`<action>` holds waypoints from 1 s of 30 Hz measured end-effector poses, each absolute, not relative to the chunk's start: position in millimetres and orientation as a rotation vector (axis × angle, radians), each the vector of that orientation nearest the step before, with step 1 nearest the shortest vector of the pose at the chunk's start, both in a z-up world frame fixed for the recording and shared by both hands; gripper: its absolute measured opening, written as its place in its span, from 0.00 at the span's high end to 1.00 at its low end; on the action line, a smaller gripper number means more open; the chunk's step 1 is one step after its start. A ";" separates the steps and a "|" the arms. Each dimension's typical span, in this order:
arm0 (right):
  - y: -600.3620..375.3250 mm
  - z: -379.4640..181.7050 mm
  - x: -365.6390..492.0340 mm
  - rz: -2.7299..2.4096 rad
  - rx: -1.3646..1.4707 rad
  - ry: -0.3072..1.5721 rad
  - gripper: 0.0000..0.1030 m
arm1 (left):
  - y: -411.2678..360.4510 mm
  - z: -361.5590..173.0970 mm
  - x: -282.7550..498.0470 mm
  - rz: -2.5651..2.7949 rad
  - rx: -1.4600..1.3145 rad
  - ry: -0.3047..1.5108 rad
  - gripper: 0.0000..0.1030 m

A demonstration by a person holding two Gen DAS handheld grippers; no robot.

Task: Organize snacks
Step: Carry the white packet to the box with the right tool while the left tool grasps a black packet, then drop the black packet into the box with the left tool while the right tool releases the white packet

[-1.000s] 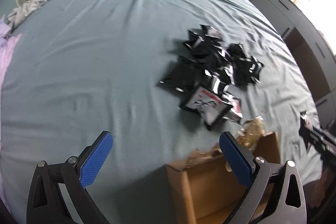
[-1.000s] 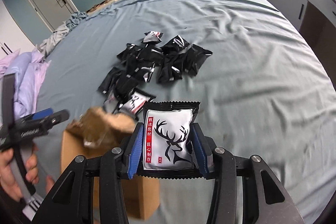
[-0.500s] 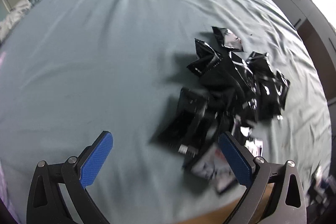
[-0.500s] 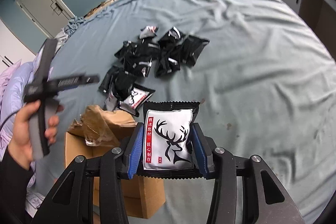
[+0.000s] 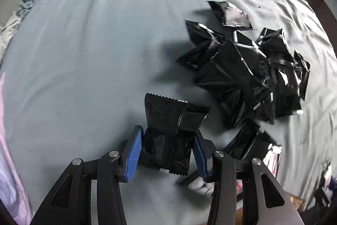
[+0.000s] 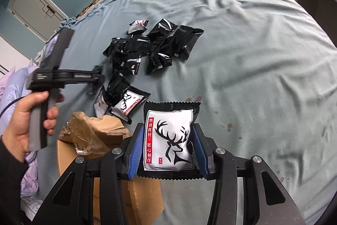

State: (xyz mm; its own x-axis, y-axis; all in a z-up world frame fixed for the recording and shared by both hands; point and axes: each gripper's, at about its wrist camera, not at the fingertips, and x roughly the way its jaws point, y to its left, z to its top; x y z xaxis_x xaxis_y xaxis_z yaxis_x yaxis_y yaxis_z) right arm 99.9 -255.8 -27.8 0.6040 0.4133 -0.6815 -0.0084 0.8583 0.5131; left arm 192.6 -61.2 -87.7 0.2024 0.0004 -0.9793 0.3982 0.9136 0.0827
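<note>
My left gripper (image 5: 167,151) is shut on a black snack packet (image 5: 170,132), back side up, at the near left edge of a pile of black packets (image 5: 248,69) on the bed. My right gripper (image 6: 166,149) is shut on a white-faced packet with a deer print (image 6: 169,140), held above the bed beside an open cardboard box (image 6: 88,153). The right wrist view shows the left gripper (image 6: 94,81) down at the pile (image 6: 147,52), with the hand on its grip.
The grey-blue bedsheet (image 6: 252,56) covers the whole area. Two deer-print packets (image 6: 126,104) lie face up just beyond the box. Lilac bedding (image 6: 12,85) lies at the left; a door (image 6: 31,5) and cabinets stand beyond the bed.
My left gripper moved forward and down to the pile and closed on a black packet; it was open before. My right gripper has kept its hold on the deer packet and barely moved.
</note>
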 end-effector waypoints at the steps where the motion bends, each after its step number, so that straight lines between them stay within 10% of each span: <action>1: -255.6 -29.1 98.8 0.250 0.495 0.900 0.58 | -54.4 -79.2 188.8 -0.271 0.336 1.332 0.58; 10: -262.7 -16.0 74.0 0.242 0.514 0.822 0.58 | 5.4 19.4 97.3 -0.342 0.152 1.223 0.60; 21: -242.2 -2.1 25.5 0.403 0.522 0.738 0.58 | 5.8 -5.7 -7.9 -0.419 0.264 1.149 0.55; 25: -228.6 -0.1 14.9 0.447 0.464 0.721 0.58 | 11.7 3.2 -9.5 -0.423 0.236 1.114 0.15; 30: -207.1 4.1 17.5 0.480 0.359 0.723 0.58 | 13.2 13.5 -8.7 -0.387 0.249 1.015 0.13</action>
